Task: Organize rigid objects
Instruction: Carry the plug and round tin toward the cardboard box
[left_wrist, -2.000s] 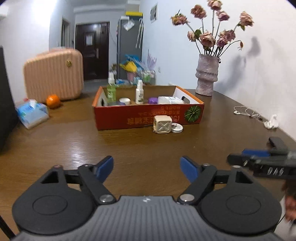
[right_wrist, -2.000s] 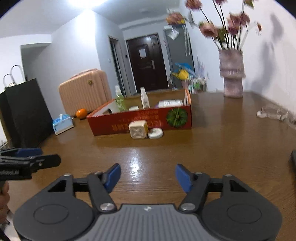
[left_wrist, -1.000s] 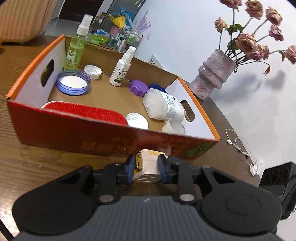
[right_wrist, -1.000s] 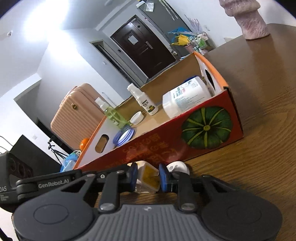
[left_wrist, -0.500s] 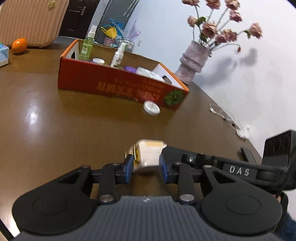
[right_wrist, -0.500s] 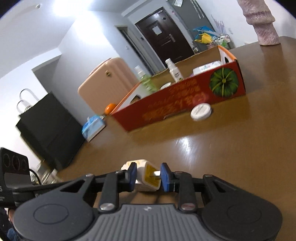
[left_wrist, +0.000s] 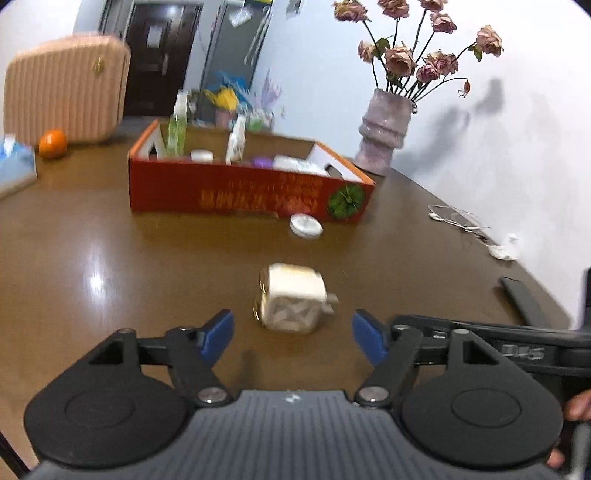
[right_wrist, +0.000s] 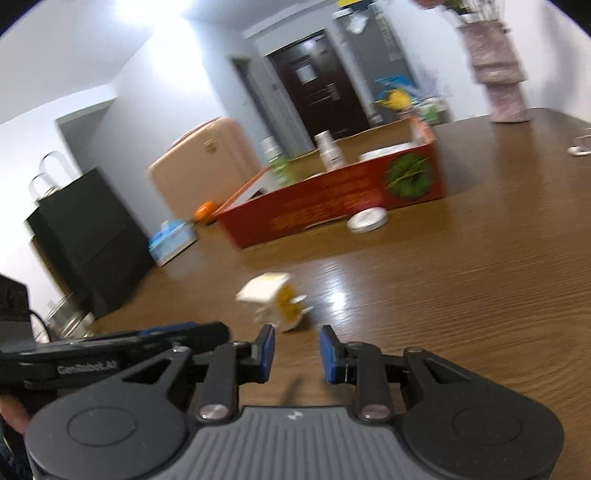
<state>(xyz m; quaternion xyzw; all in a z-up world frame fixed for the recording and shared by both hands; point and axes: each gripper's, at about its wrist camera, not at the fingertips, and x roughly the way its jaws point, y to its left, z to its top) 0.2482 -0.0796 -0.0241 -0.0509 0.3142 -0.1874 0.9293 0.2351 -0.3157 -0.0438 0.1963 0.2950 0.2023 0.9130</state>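
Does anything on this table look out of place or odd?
Yes: a cream cube-shaped object lies tilted on the bare table, and a white lid sits outside the red box holding the other items.

White walls (left_wrist: 498, 155), dark door (left_wrist: 159, 55), wooden table (left_wrist: 92, 240)
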